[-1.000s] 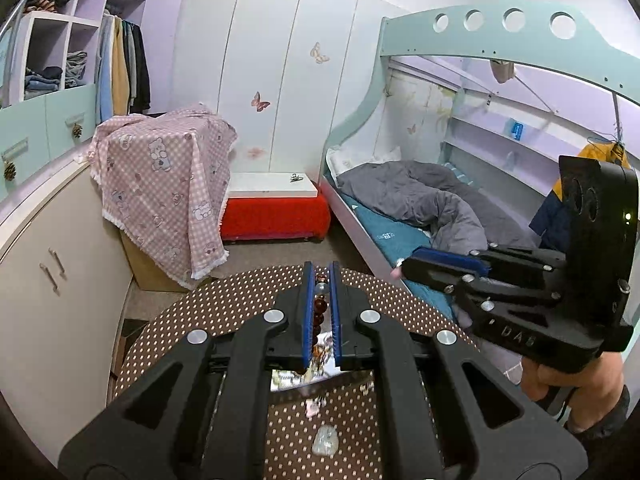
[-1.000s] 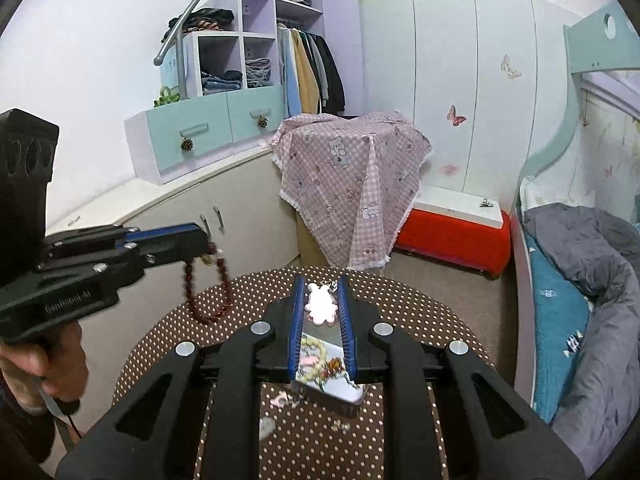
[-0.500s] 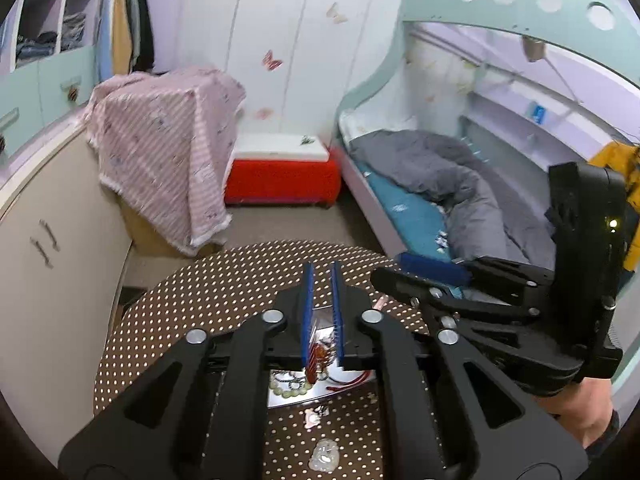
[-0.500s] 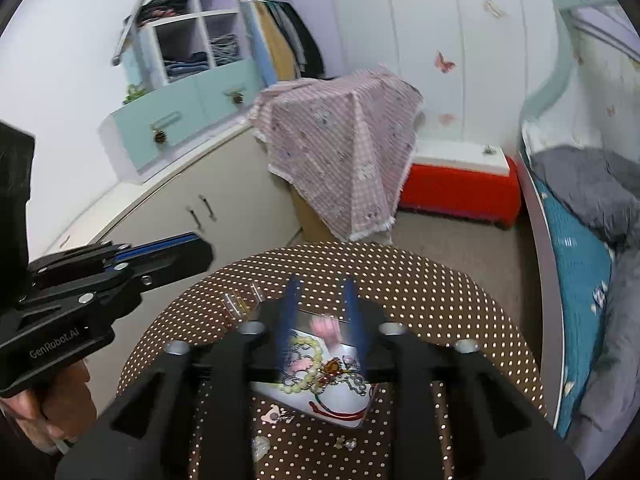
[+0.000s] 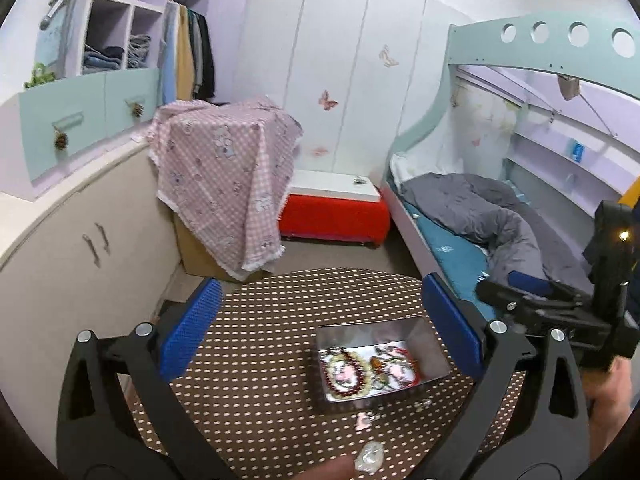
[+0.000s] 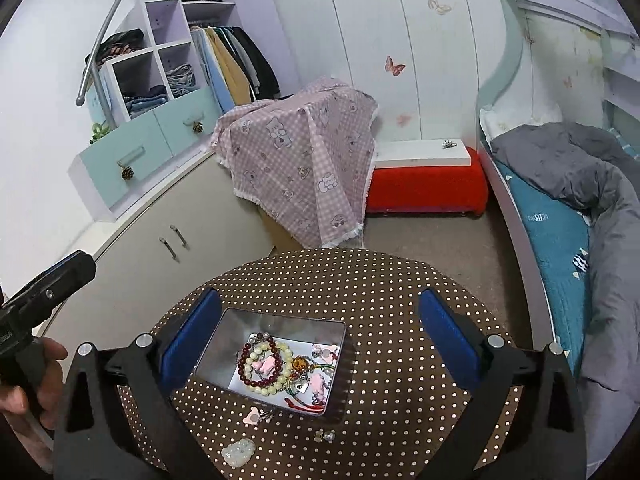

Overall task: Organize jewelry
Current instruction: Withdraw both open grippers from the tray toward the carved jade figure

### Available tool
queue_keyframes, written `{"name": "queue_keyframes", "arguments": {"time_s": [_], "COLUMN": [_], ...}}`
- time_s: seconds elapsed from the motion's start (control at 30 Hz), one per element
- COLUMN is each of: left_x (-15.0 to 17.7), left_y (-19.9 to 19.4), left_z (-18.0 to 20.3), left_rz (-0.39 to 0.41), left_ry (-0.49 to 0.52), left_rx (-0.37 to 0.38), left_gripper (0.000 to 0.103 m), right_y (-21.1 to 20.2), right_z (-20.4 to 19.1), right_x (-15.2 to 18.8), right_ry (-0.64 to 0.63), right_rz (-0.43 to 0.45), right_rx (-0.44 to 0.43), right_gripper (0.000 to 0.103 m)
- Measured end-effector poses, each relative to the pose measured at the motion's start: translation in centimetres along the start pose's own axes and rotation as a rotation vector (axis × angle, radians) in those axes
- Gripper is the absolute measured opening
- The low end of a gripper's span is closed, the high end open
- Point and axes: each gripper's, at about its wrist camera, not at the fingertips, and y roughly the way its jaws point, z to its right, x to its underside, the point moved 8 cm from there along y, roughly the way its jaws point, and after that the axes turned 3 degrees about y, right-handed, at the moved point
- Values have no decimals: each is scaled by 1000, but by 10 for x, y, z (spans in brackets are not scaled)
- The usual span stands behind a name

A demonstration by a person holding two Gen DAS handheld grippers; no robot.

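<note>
Gaping now, both grippers point(image 5: 320, 320) point(image 6: 320, 328), once pinched; beads point(image 6: 256, 364) inside tin point(image 6: 280, 320)

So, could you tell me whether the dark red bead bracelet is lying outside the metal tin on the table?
No, the dark red bead bracelet lies inside the metal tin, among the other jewelry.

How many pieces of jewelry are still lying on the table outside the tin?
3, as far as shows: a pink charm against the tin's near wall, a small pearl piece just nearer, and a pale jade pendant nearest. The grippers' frames may hide more.
</note>
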Motion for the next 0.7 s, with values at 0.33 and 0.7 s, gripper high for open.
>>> {"name": "queue_keyframes", "arguments": {"time_s": [0.33, 0.7], "left_x": [1, 13], "left_y": [-35, -61], "left_z": [-8, -7], "left_rz": [58, 89], "left_ry": [26, 58], "left_rx": [-77, -111], "left_gripper": [97, 97], "right_y": [-22, -58], "right_z": [-20, -36], "right_x": [2, 7], "right_ry": [-36, -76], "right_rz": [42, 112], "right_rx": [-2, 18], "right_gripper": [95, 95]}}
